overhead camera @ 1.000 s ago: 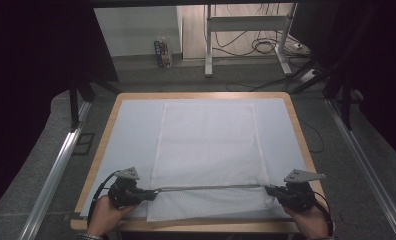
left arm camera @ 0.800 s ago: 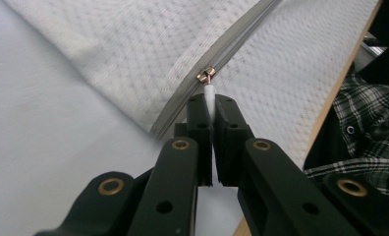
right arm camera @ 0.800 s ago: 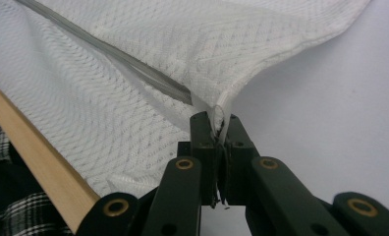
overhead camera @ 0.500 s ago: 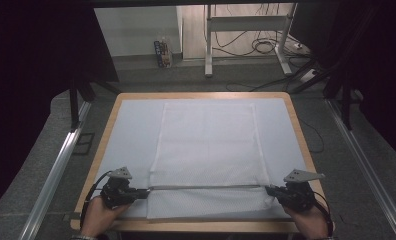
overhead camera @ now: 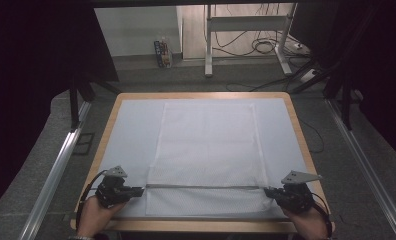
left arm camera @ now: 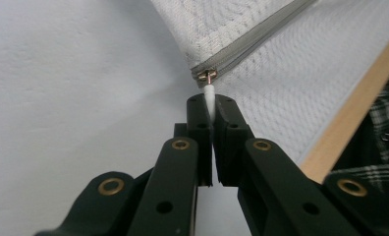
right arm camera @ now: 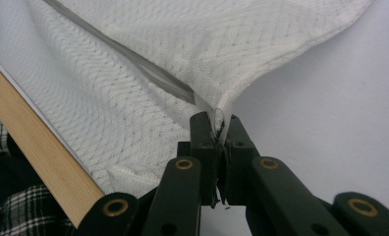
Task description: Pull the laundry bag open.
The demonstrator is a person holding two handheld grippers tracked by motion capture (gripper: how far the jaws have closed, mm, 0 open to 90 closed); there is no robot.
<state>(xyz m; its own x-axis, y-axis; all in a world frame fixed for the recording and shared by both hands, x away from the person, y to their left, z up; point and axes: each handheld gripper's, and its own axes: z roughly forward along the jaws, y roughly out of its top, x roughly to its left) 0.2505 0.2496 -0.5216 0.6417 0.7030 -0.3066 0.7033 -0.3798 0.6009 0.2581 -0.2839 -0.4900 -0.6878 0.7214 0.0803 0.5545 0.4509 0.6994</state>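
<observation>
White mesh zippered cover point(overhead camera: 208, 150) lies flat mid-counter point(overhead camera: 131, 130). Left gripper point(left arm camera: 210, 105) is clamped on the white zipper pull point(left arm camera: 209, 93) at the zipper's point(overhead camera: 203, 186) left end; right gripper point(right arm camera: 221, 129) pinches the cover's right corner edge.

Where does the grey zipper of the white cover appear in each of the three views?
High view: the zipper is a thin grey line across the cover near the front edge, running between the two tools.
Left gripper view: upper centre to top right, ending at the zipper pull.
Right gripper view: top left, slanting down to centre.
Shared landmark: wooden table edge.
</observation>
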